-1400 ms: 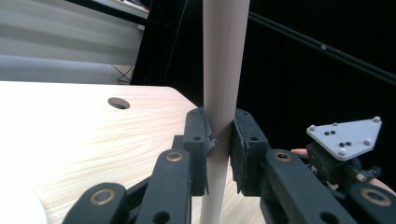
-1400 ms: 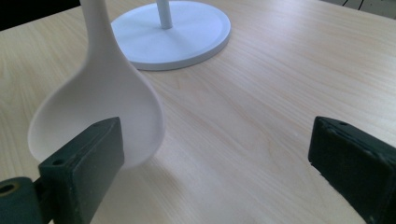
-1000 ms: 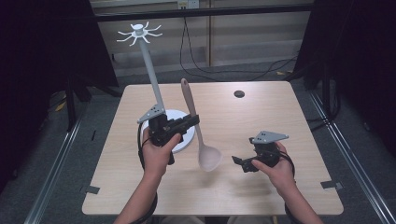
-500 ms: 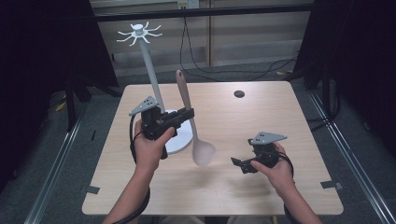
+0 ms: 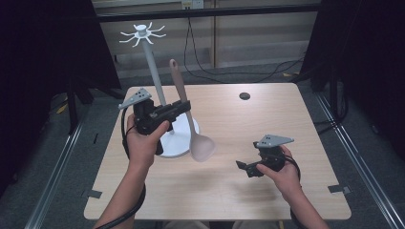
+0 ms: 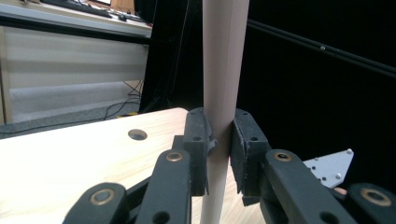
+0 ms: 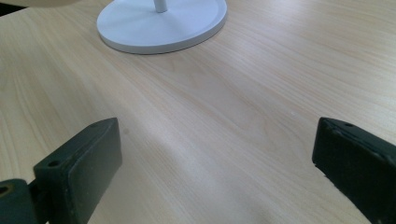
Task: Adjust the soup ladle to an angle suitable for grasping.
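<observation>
A tan spoon [image 5: 188, 117] hangs nearly upright above the table, bowl down and handle tip up. My left gripper [image 5: 183, 106] is shut on its handle [image 6: 219, 88], about halfway along. Just behind it rises a white hook stand [image 5: 152, 67] with a ring of hooks at the top [image 5: 142, 32] and a round base [image 5: 179, 140] on the table. My right gripper [image 5: 244, 168] rests low over the table at the front right, its jaws wide apart with only bare wood [image 7: 219, 135] between them. The stand's base [image 7: 161, 23] lies ahead of it.
The light wooden table [image 5: 229, 186] has a small dark hole [image 5: 244, 96] at its far right side. Black curtains and floor rails flank the table, and cables lie on the floor behind it.
My left hand has lifted the spoon upward and a little to the left, nearer the stand's pole. The right hand has stayed where it was.
</observation>
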Demonstrator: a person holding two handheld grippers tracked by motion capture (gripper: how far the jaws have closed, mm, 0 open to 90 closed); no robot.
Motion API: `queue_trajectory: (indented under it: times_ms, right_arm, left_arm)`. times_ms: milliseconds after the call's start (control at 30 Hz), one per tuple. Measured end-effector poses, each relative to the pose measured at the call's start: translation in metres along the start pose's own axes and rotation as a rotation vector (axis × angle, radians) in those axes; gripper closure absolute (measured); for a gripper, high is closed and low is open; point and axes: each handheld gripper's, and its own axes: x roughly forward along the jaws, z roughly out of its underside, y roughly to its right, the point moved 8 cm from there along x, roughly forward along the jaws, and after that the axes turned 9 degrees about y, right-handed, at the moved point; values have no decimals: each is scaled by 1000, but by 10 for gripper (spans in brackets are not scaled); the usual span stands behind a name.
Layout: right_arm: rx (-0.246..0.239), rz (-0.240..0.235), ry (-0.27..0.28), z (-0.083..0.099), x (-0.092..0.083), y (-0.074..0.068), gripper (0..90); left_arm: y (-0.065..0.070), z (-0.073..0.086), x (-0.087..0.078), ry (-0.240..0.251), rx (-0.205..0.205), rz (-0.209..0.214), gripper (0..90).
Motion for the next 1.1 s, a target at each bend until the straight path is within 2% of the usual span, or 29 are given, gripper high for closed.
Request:
queue_trajectory:
  times_ms: [100, 233, 400, 800, 1000, 1100]
  right_arm:
    - [-3, -4, 1, 0, 0, -1, 12]
    - [-4, -11, 5, -1, 1, -2, 12]
    - [-4, -8, 2, -1, 1, -2, 12]
    - [1, -12, 8, -3, 0, -3, 12]
    - [5, -14, 8, -2, 1, -3, 12]
    - [1, -13, 8, -3, 1, -3, 12]
  left_arm:
    - [-2, -6, -1, 3, 7, -6, 779]
    - [-5, -14, -2, 12, -4, -8, 780]
    - [-10, -21, -2, 4, 18, -22, 780]
    - [-20, -37, -5, 48, 17, -55, 780]
    - [-23, -43, -6, 61, 12, -63, 780]
    - [-27, -43, -8, 50, 23, -74, 780]
